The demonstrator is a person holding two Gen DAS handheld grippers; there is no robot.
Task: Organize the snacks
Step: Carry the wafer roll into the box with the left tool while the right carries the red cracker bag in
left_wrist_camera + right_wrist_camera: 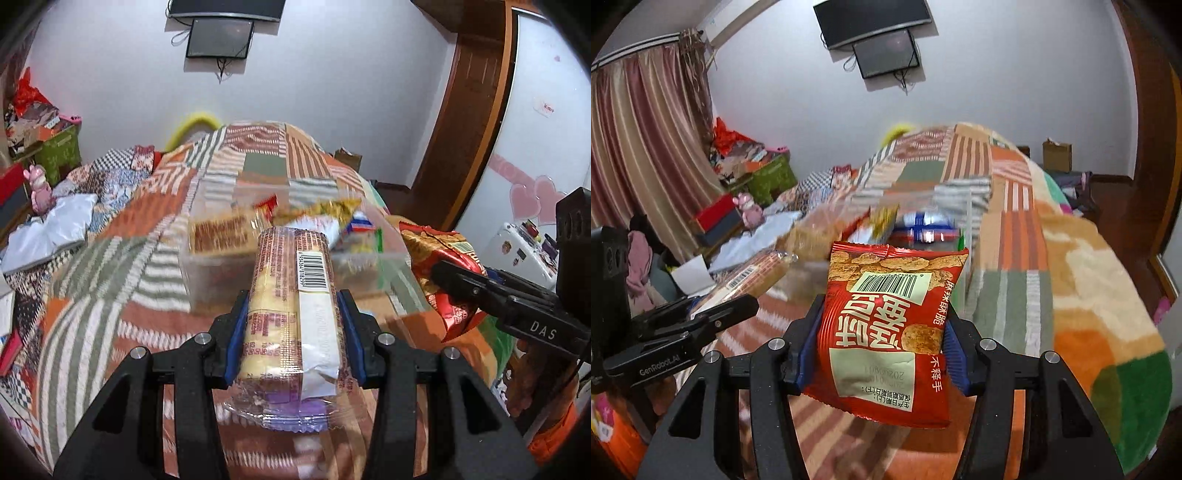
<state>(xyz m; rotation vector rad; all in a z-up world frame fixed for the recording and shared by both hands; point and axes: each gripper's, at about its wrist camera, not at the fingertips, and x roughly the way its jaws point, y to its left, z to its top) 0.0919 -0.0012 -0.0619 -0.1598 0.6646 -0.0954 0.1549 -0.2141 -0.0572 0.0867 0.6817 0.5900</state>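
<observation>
My left gripper (293,297) is shut on a long clear pack of cream biscuits (291,295) with a barcode, held above the patchwork bedspread (110,266). My right gripper (882,314) is shut on a red snack bag (886,332) with a barcode, its blue pads pressing both sides. Just beyond both packs stands a clear plastic box (221,258) holding several snack packets. In the left wrist view the right gripper (447,273) shows at the right with the red bag (443,266). In the right wrist view the left gripper (738,302) shows at the left with the biscuit pack (753,277).
The box (956,221) sits on a bed covered by the patchwork blanket (1015,258). Cluttered boxes (44,147) and a pink toy (38,188) stand at the far left. A white plastic bag (51,232) lies on the bed's left. A wooden door frame (476,110) is at the right.
</observation>
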